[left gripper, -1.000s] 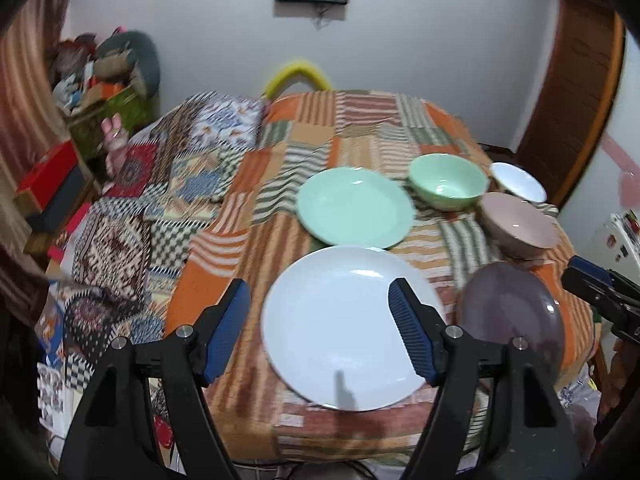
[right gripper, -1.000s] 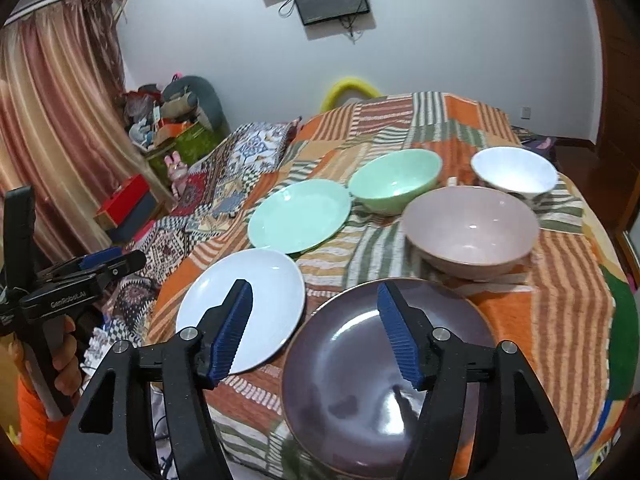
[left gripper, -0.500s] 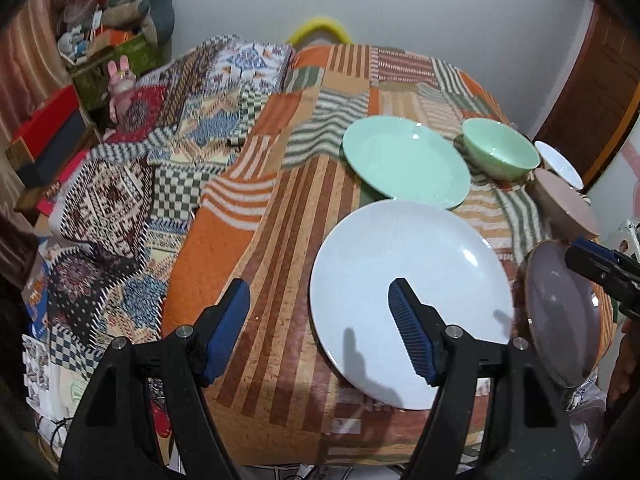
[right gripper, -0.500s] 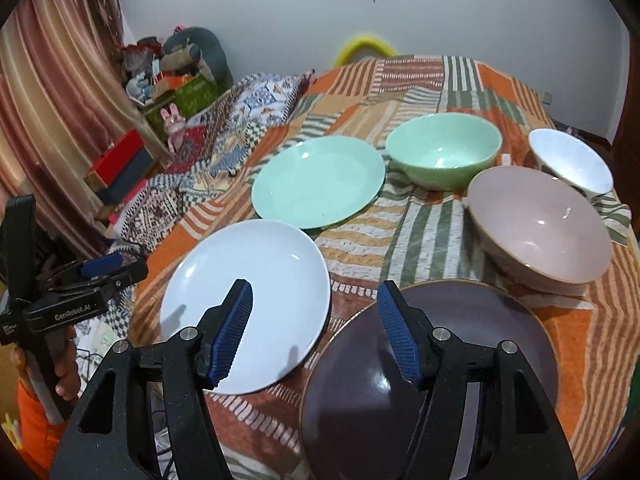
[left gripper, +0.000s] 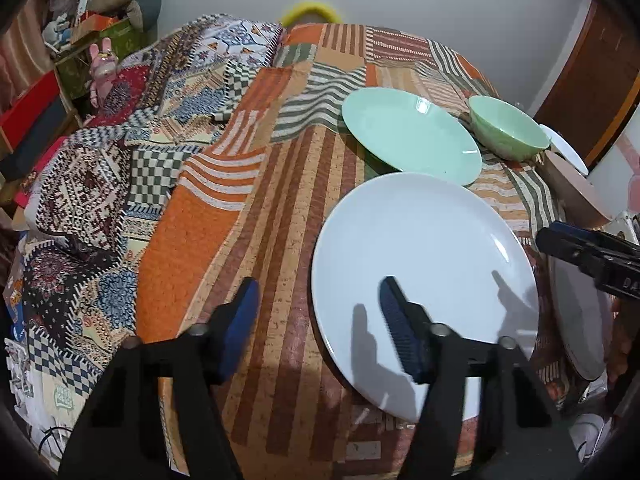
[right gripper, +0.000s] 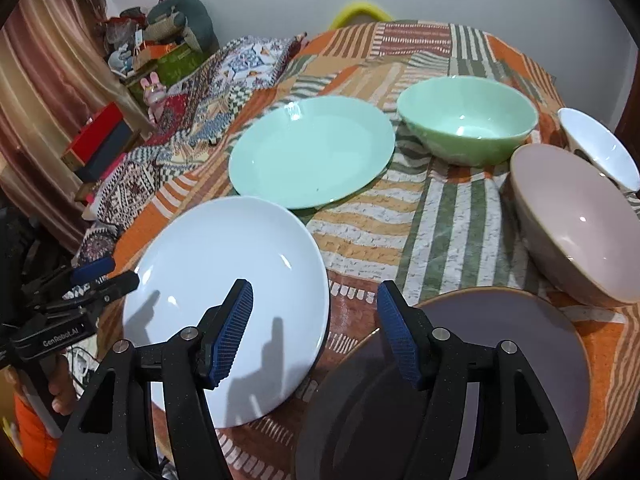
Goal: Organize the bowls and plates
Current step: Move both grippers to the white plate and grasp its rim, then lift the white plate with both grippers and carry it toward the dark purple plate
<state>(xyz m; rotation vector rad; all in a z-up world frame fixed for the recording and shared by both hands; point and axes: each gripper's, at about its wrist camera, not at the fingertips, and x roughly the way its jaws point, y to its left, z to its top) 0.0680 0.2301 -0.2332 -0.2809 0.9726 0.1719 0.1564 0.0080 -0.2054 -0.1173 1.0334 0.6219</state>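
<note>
A white plate point(left gripper: 424, 276) point(right gripper: 228, 296) lies at the table's near edge. Behind it is a mint green plate point(left gripper: 408, 132) point(right gripper: 312, 156) and a mint green bowl point(left gripper: 504, 128) point(right gripper: 468, 120). A dark purple plate point(right gripper: 492, 364) point(left gripper: 576, 316) lies right of the white plate, with a pink bowl point(right gripper: 576, 216) and a small white bowl point(right gripper: 600, 144) beyond. My left gripper point(left gripper: 320, 320) is open and empty, straddling the white plate's left rim. My right gripper point(right gripper: 316, 332) is open and empty above the gap between the white and purple plates.
The table wears a patchwork orange striped cloth point(left gripper: 248, 184). A patterned quilt point(left gripper: 112, 168) drapes off its left side. Boxes and toys point(left gripper: 80, 40) are piled at the far left by a curtain. A yellow chair back point(left gripper: 310, 10) stands behind the table.
Both grippers have moved forward and lower toward the table. The left gripper has shifted left, so the white plate now sits under its right finger. Nothing was grasped.
</note>
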